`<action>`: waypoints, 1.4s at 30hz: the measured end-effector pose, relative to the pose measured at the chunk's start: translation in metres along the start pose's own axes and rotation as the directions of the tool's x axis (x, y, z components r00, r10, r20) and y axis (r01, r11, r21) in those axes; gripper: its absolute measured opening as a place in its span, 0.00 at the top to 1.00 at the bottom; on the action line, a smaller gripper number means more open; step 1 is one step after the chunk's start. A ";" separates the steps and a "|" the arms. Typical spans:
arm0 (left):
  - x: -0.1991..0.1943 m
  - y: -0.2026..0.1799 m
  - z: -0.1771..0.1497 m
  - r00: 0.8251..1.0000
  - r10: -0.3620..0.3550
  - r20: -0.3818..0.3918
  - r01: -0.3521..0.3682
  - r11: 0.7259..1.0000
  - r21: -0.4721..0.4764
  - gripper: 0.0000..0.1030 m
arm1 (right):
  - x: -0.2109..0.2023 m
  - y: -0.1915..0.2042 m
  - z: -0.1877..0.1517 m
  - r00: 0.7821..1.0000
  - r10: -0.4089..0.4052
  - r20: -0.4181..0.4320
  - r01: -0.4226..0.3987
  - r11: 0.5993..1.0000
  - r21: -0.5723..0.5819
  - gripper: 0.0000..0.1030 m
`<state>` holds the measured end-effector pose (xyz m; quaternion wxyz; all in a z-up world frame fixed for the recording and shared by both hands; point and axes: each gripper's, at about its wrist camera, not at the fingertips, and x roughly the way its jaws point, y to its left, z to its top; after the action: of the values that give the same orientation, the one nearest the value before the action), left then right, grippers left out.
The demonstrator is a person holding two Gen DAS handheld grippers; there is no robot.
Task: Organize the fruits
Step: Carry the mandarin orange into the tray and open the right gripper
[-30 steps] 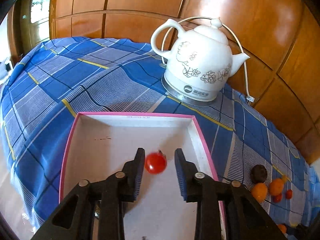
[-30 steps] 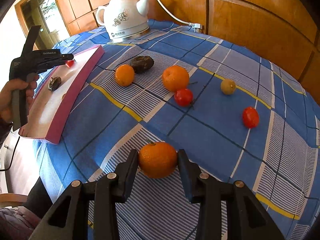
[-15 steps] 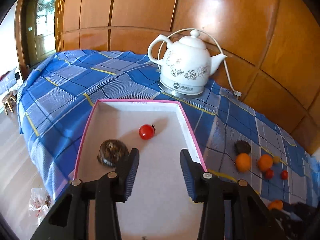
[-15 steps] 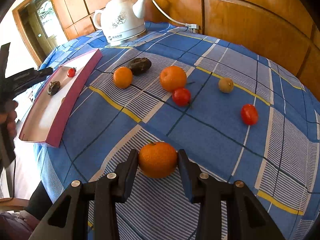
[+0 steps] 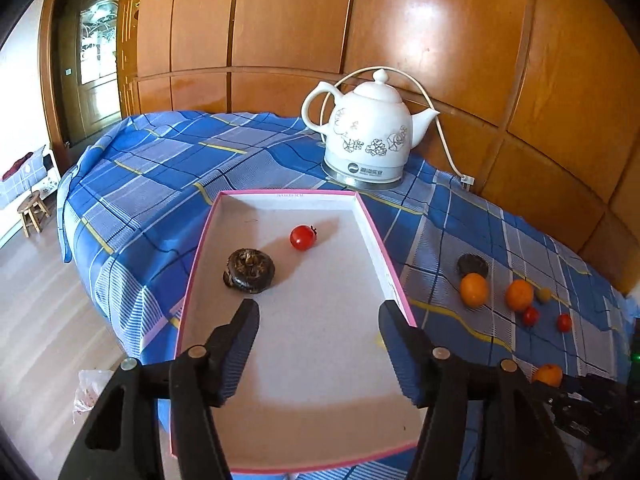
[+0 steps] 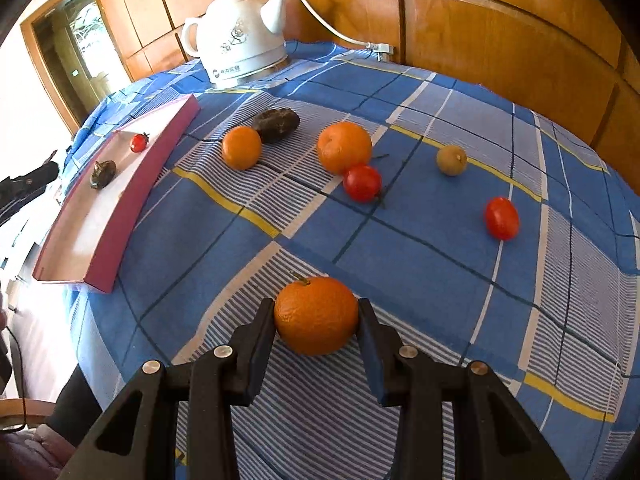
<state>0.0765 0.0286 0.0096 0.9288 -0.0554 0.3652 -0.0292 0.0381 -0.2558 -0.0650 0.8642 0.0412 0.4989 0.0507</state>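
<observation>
Table (image 6: pixel 420 240): covered by a blue checked cloth; it carries all loose fruit, so every pick starts from this surface.
Kettle (image 5: pixel 366 142): white, at 12 o'clock beyond the tray in the left wrist view, its cord running to the wood panelling; not part of the sorting and well apart from the fruit.
Tray (image 5: pixel 384 248): pink-rimmed, white floor, near the table edge at 9 o'clock in the right wrist view. Judged to be the collection point, since two items already lie inside.
Left gripper (image 5: pixel 318 322): jaws spread wide and holding nothing, hovering above the near half of the tray. Judged free for a new pick.
Right gripper (image 6: pixel 316 320): jaws closed against both flanks of the near orange. The fruit appears to rest on the cloth, so lift-off is judged not yet done.
Near orange (image 6: pixel 316 314): stem upward, at 6 o'clock of the loose group, well apart from the tray.
Far oranges (image 6: pixel 344 147): two, at 12 o'clock of the held one; a dark fruit (image 6: pixel 276 124) touches the left one.
Dark fruit in tray (image 5: pixel 249 265): at 10 o'clock of the left gripper.
Tomatoes on cloth (image 6: pixel 362 183): two, toward 1 and 2 o'clock.
Tomato in tray (image 5: pixel 303 237): just beyond the dark fruit there.
Small tan fruit (image 6: pixel 451 160): at 1 o'clock, alone.
</observation>
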 end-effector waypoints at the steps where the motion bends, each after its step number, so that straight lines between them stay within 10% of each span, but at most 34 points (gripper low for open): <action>1: -0.001 0.001 -0.001 1.000 0.000 -0.001 0.000 1.000 0.001 0.39 | 0.000 0.000 0.000 1.000 -0.001 0.001 0.001 1.000 0.000 0.61; 25: -0.008 0.020 -0.015 1.000 0.024 0.004 -0.024 0.999 -0.026 0.24 | -0.015 0.011 0.004 0.999 -0.017 0.029 0.018 0.999 -0.033 0.61; 42: -0.006 0.032 -0.014 0.999 0.040 0.001 -0.040 0.997 -0.063 0.21 | -0.019 0.082 0.034 0.982 0.188 0.019 -0.183 0.969 -0.167 0.61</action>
<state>0.0636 0.0601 -0.0004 0.9274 -0.0775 0.3659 0.0009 0.0543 -0.1781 -0.0214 0.8646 0.0169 0.4720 0.1716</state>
